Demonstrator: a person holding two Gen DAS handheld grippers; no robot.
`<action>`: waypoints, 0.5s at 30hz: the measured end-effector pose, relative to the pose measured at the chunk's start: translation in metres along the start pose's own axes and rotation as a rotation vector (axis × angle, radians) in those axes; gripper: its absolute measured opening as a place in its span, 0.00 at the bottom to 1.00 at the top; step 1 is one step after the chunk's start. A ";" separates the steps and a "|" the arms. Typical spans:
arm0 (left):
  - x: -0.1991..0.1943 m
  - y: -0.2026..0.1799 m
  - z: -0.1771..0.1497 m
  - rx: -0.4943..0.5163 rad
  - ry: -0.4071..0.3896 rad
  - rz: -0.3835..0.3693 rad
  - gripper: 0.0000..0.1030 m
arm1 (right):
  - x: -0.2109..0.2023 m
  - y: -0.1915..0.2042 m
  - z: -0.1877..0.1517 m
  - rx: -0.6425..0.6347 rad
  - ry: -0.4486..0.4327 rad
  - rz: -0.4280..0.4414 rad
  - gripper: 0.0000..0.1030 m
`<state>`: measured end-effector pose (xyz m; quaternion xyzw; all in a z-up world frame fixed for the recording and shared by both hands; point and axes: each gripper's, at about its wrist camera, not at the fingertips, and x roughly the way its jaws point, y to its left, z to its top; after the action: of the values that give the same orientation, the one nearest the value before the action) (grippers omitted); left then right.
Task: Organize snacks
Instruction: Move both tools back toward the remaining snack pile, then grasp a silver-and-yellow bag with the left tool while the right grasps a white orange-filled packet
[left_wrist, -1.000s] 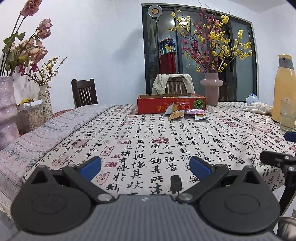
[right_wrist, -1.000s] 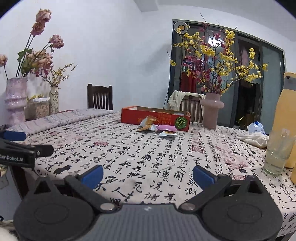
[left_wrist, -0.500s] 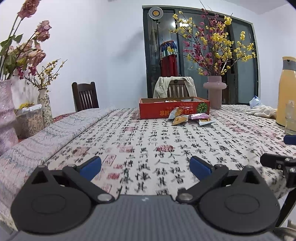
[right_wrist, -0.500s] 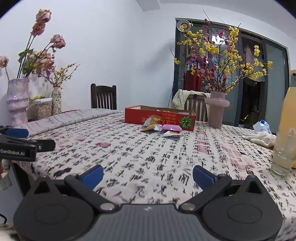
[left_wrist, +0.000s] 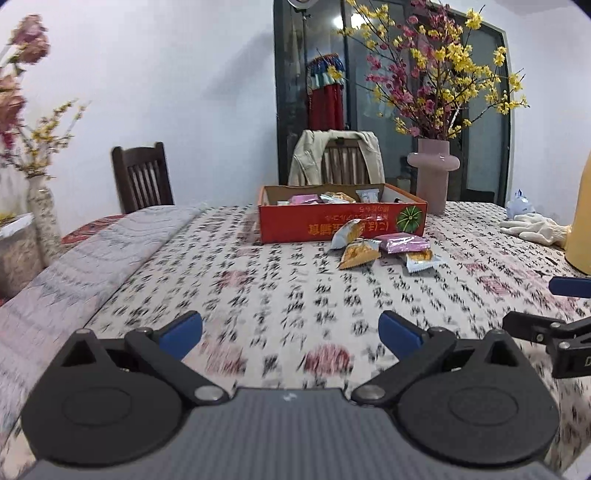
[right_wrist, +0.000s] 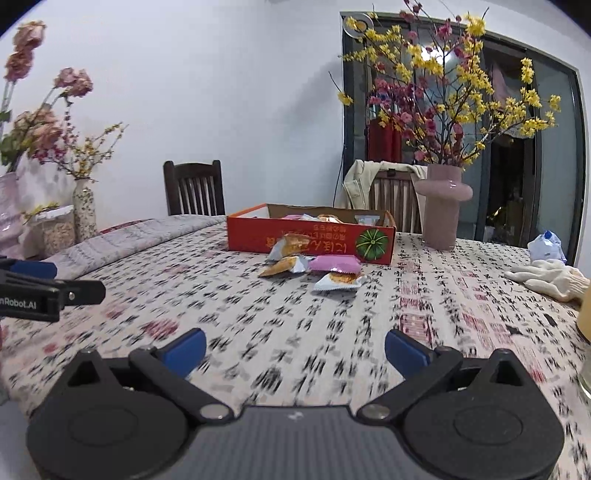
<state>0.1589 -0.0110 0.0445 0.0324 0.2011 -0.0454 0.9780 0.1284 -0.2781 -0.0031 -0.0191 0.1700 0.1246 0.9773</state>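
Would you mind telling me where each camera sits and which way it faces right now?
Left wrist: on the left gripper, low over the table, facing the red box; the right gripper's tip shows at right.
Right wrist: on the right gripper, same heading; the left gripper's tip shows at left.
Shared: box, loose snack packets, pink vase; both grippers open.

left wrist: low, faces across table (left_wrist: 295, 295) | right wrist: same, rightward | shared: red box (left_wrist: 341, 221)
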 end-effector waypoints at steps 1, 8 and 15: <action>0.008 -0.002 0.007 0.003 0.014 -0.013 1.00 | 0.006 -0.002 0.005 -0.002 0.008 -0.002 1.00; 0.069 -0.019 0.050 0.065 0.070 -0.112 1.00 | 0.057 -0.025 0.044 0.002 0.077 -0.008 1.00; 0.154 -0.034 0.084 0.099 0.185 -0.263 0.99 | 0.125 -0.046 0.072 -0.016 0.176 0.014 1.00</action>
<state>0.3288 -0.0629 0.0593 0.0578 0.2901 -0.1797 0.9382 0.2771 -0.2872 0.0228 -0.0368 0.2545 0.1305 0.9575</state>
